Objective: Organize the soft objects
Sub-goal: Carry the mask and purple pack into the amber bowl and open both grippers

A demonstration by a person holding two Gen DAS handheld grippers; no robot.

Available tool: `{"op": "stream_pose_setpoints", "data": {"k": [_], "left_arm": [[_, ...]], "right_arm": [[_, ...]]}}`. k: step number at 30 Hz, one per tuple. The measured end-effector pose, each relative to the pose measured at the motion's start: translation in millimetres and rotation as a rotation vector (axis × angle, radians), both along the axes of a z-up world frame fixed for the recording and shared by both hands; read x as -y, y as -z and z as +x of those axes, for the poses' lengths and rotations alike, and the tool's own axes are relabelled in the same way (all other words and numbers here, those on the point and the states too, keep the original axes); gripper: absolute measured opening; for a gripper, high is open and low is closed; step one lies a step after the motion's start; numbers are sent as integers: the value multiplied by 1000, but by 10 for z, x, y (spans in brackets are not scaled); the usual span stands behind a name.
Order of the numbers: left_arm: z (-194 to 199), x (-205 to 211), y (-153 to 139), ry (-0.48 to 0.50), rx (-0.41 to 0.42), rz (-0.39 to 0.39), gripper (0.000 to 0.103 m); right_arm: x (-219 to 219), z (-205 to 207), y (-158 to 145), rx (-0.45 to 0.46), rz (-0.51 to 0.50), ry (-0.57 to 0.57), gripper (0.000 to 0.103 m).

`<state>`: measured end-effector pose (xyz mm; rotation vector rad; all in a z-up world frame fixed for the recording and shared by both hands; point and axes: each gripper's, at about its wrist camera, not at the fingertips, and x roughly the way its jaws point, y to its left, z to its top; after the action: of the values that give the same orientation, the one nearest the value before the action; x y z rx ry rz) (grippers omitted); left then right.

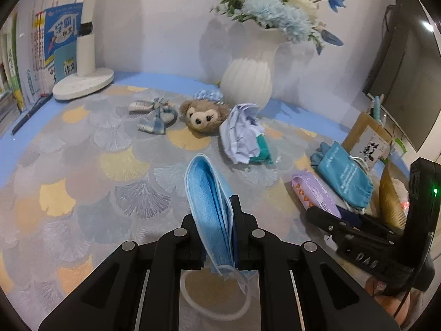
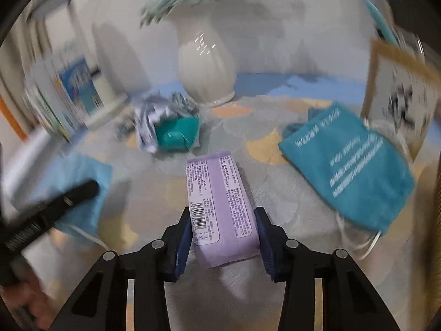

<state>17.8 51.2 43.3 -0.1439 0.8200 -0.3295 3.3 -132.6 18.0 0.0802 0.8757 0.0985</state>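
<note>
**Two grippers, two soft things picked up at once**

Two grabs happening together, which makes sense for sorting. The left gripper has its jaws pinched fully together on a folded blue face mask, lifted clear of the patterned bench with an ear loop dangling. The right gripper has its jaws partly closed around the near end of a purple tissue pack, pads pressing its sides, likely to carry it off. The plush bear and teal pouch are still lying there.
</note>
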Motion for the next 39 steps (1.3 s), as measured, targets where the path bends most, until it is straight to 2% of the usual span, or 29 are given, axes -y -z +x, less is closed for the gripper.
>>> {"op": "stream_pose_setpoints", "data": {"k": [1,4,7,10,16,21,26,30,35,39], "left_arm": [[-14,10,-35,0,5,1,10],[-38,37,-147,2,15,3,10],[-52,106,-258,6,29,14,10],[-51,199,-354,3,37,31,10],[-79,462,-627,45,78,-11,10],[-145,890,-932,152,126,-56,10],[-316,1498,-1103,323,150,-86,10],[-495,1988,-1095,450,143,-98,11],[-719,2584,-882,591,94,-94,11],[-823,2890,-717,655,72,-69,11]], "right_arm": [[96,-26,-9,4,87,6,43],[268,-111,-38,16,241,15,43],[379,-211,-135,47,307,5,43],[414,-296,-289,78,330,8,43],[604,-516,-702,171,366,18,43],[948,-816,-1076,268,379,69,43],[1477,-1112,-1333,334,369,172,43],[1846,-1294,-1373,340,323,265,43],[2339,-1548,-1247,321,337,385,43],[2656,-1713,-1112,303,358,467,43]]}}
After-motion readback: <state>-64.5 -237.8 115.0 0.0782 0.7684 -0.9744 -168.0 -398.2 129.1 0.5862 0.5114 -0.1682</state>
